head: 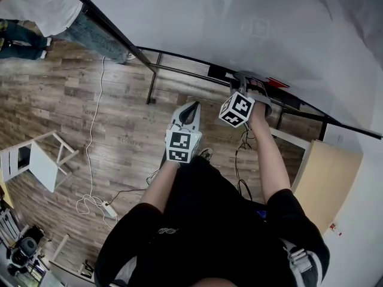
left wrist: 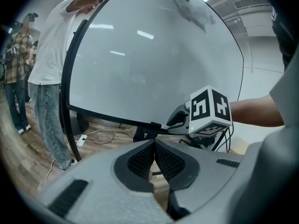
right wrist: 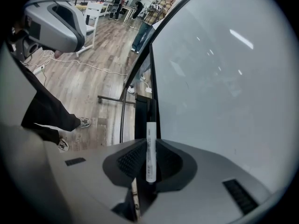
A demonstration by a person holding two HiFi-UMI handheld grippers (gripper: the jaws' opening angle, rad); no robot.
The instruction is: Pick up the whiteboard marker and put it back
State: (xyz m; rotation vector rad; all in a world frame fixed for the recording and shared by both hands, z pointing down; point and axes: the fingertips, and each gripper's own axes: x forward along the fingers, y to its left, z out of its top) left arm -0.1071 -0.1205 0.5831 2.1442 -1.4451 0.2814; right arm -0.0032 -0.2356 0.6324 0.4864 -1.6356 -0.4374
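Jaws on the left gripper (left wrist: 154, 144) are pressed together with nothing between them. In the head view it idles at about eight o'clock of the right gripper (right wrist: 150, 144), pointing toward the whiteboard (left wrist: 154, 64). The right gripper is clenched on the whiteboard marker (right wrist: 150, 148), with its pads pinching the barrel from nine and three o'clock, roughly at mid-length.

The marker should handle as a light, stiff plastic tube. It will not bend or crush under a modest squeeze, but the barrel is smooth and round, so it could roll or slide lengthwise in a loose pinch. The present hold across the middle looks the sensible one, since it balances the weight and leaves both ends free. Gripping the cap would risk pulling it off. Once set down, it may roll unless it lies flat along the ledge.

It has a slim white barrel with a line of small dark print along it, and a black cap at the far end, pointing to twelve o'clock in the right gripper view. It hangs in the grasp directly over the dark tray (right wrist: 140, 120) along the board's lower edge, and is lined up with it. Whether the cap already touches the tray I cannot tell, because the view looks down the marker's length. The board's white face fills that view from one to five o'clock.
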